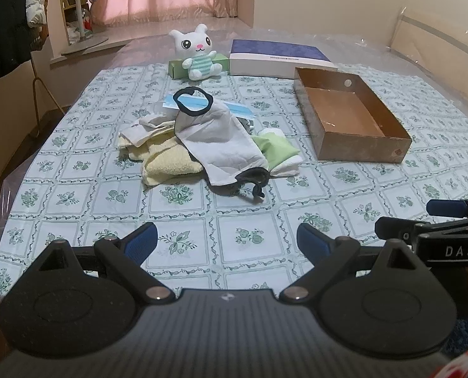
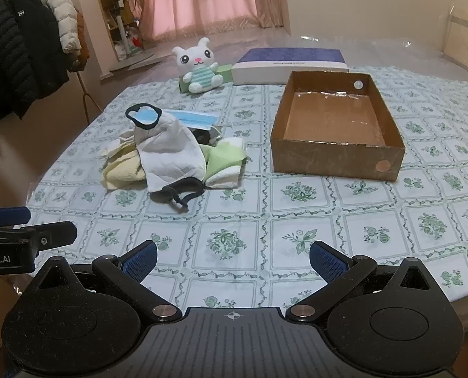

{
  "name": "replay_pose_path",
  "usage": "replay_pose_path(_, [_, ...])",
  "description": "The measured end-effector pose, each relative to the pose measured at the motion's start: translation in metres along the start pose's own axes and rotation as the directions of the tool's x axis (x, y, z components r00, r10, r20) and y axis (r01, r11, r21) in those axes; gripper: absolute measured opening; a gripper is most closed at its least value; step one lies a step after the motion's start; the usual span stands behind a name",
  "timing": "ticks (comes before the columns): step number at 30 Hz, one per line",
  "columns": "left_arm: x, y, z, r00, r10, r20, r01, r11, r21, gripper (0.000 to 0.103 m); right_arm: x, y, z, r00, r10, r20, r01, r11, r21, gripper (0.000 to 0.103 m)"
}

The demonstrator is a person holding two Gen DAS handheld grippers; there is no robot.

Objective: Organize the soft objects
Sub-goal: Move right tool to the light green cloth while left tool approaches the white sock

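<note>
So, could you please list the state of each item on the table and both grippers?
Left gripper: open, holding nothing.
Right gripper: open, holding nothing.
Cardboard box: open, nothing inside.
Grey cloth mask: draped atop the pile.
Blue surgical mask: partly under the grey mask.
Yellow towel: crumpled, in the pile.
Plush bunny: sitting upright.
Purple box: closed.

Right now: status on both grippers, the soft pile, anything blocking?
Left gripper open, right gripper open, both empty, short of the pile. Soft pile untouched on the tablecloth, grey mask on top. Cardboard box empty; path clear.
</note>
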State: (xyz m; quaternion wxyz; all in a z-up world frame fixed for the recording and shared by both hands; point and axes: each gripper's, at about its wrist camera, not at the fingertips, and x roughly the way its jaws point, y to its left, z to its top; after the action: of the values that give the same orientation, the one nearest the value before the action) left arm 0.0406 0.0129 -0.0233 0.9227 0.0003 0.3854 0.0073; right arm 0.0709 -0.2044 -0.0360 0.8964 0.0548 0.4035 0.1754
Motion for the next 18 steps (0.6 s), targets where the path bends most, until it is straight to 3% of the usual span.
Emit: replay_pose_path(18, [0.039, 0.013, 0.013, 0.999, 0.010, -0.031, -0.010, 1.000, -0.021, 0.094, 0.038, -0.006, 0.015, 0.999, 0.028, -0.016, -0.028, 1.000, 0.007, 0.102])
